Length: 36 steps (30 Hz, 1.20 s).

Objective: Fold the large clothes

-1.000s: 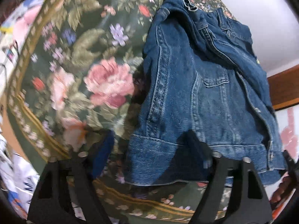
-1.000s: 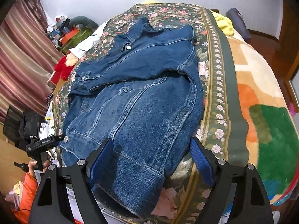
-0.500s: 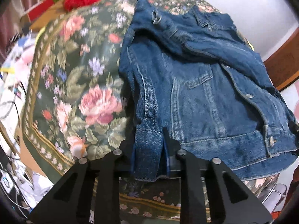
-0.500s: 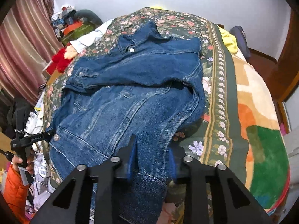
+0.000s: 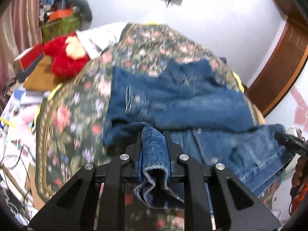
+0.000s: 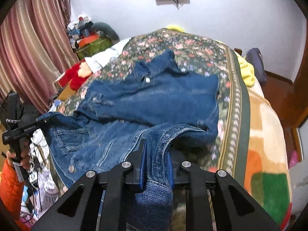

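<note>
A blue denim jacket (image 5: pixel 184 100) lies on a floral bedspread (image 5: pixel 77 104), sleeves folded across its front. My left gripper (image 5: pixel 155 150) is shut on the jacket's left hem corner and holds it lifted off the bed. My right gripper (image 6: pixel 156 163) is shut on the right hem corner of the denim jacket (image 6: pixel 154 98), also lifted. The hem hangs between the two grippers above the floral bedspread (image 6: pixel 234 104). The left gripper also shows in the right wrist view (image 6: pixel 21 129), and the right gripper at the right edge of the left wrist view (image 5: pixel 288 142).
A red plush toy (image 5: pixel 65 57) and a green basket (image 5: pixel 59 27) sit left of the bed. A striped curtain (image 6: pixel 30 53) hangs at left. An orange and green blanket (image 6: pixel 267 154) covers the bed's right side. A yellow cloth (image 6: pixel 246 67) lies at the far right.
Both grippers closed on the jacket's hem corners, then lifted them and carried them toward the collar. The views have tilted up to show the far wall.
</note>
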### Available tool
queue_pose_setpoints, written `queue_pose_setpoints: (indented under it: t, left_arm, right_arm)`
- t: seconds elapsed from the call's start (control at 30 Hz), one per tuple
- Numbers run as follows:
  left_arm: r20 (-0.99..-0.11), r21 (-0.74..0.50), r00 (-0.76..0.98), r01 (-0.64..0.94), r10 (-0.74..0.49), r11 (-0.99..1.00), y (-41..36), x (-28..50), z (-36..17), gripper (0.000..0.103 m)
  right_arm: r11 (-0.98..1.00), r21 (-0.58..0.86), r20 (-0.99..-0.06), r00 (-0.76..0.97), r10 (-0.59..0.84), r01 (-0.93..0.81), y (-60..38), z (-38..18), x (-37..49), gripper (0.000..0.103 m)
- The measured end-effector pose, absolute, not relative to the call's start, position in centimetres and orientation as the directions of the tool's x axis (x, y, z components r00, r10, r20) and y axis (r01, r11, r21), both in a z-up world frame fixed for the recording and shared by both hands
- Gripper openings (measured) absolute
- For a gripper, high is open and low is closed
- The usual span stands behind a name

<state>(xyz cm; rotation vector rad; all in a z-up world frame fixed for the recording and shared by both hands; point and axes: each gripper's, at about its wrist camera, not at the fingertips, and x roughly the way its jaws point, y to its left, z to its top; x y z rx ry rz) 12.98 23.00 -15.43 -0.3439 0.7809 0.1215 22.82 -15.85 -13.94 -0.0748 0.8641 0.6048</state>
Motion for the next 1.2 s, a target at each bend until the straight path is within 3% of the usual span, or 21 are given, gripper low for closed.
queue_pose_setpoints:
  t: [0.17, 0.37, 0.63, 0.83, 0.9, 0.97, 1.07, 1.2]
  left_arm:
    - [-0.674, -0.274, 0.739, -0.271, 0.017, 0.923, 25.1, 16.3, -14.4, 0.018]
    - [-0.713, -0.283, 0.696, -0.393, 0.082, 0.875, 28.9, 21.5, -17.2, 0.018]
    - [-0.838, -0.123, 0.523, -0.459, 0.156, 0.880, 29.1, 26.9, -25.5, 0.021]
    - [-0.831, -0.078, 0.528, -0.420, 0.174, 0.904, 28.7, 26.2, -25.5, 0.026]
    - [-0.830, -0.046, 0.523, -0.412, 0.195, 0.910, 28.5, 25.8, -24.7, 0.034]
    - [-0.818, -0.019, 0.530, -0.414, 0.224, 0.910, 28.5, 25.3, -23.9, 0.050]
    - [-0.790, 0.014, 0.550, -0.425, 0.271, 0.905, 28.7, 24.2, -22.0, 0.062]
    - [-0.773, 0.028, 0.560, -0.439, 0.298, 0.898, 29.4, 22.3, -19.5, 0.068]
  right_arm:
    - [0.842, 0.177, -0.716, 0.520, 0.466, -0.510, -15.4, -13.4, 26.1, 0.015]
    - [0.881, 0.195, -0.735, 0.531, 0.422, -0.431, -15.1, -15.4, 32.0, 0.015]
    - [0.933, 0.168, -0.788, 0.525, 0.322, -0.319, -14.9, -19.7, 38.0, 0.016]
    - [0.910, 0.224, -0.810, 0.453, 0.373, -0.349, -16.0, -19.2, 38.3, 0.016]
    - [0.903, 0.227, -0.819, 0.431, 0.380, -0.364, -16.2, -18.6, 37.9, 0.016]
    - [0.901, 0.232, -0.818, 0.428, 0.385, -0.367, -16.5, -17.9, 37.3, 0.016]
    - [0.929, 0.140, -0.810, 0.499, 0.307, -0.344, -17.0, -16.2, 36.0, 0.016]
    - [0.956, 0.002, -0.786, 0.591, 0.183, -0.294, -18.4, -14.4, 34.9, 0.016]
